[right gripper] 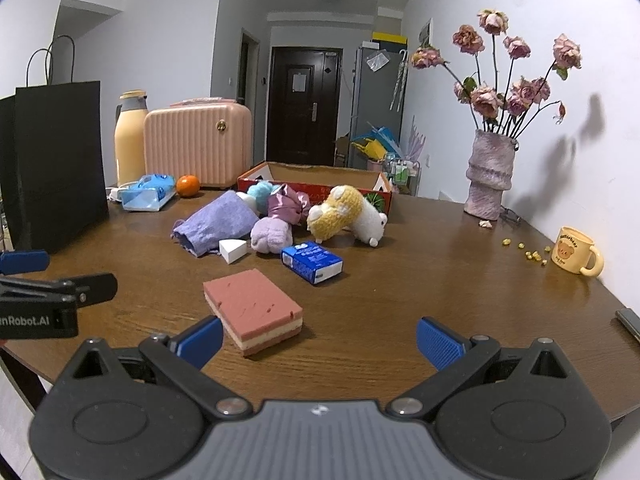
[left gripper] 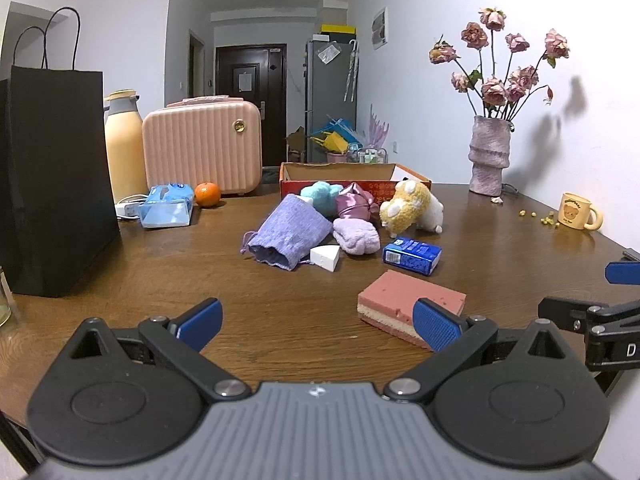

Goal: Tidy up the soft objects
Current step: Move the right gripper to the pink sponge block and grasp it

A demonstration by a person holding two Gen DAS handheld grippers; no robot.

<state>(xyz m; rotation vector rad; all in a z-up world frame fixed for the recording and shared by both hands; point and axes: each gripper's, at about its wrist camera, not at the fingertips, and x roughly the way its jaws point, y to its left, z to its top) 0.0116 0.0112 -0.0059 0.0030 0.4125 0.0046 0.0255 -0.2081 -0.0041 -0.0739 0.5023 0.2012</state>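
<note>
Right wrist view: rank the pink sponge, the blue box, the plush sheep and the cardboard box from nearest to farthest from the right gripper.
1. pink sponge, just ahead of the right gripper, toward its left finger.
2. blue box, behind the sponge.
3. plush sheep, mid-table.
4. cardboard box, behind the pile.

Cluttered wooden table point(left gripper: 280, 312), sponge point(right gripper: 252, 306)

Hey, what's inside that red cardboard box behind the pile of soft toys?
The red cardboard box shows only bare brown inner walls. Its floor is hidden by the front wall and by the plush toy and satin pouch before it.
</note>
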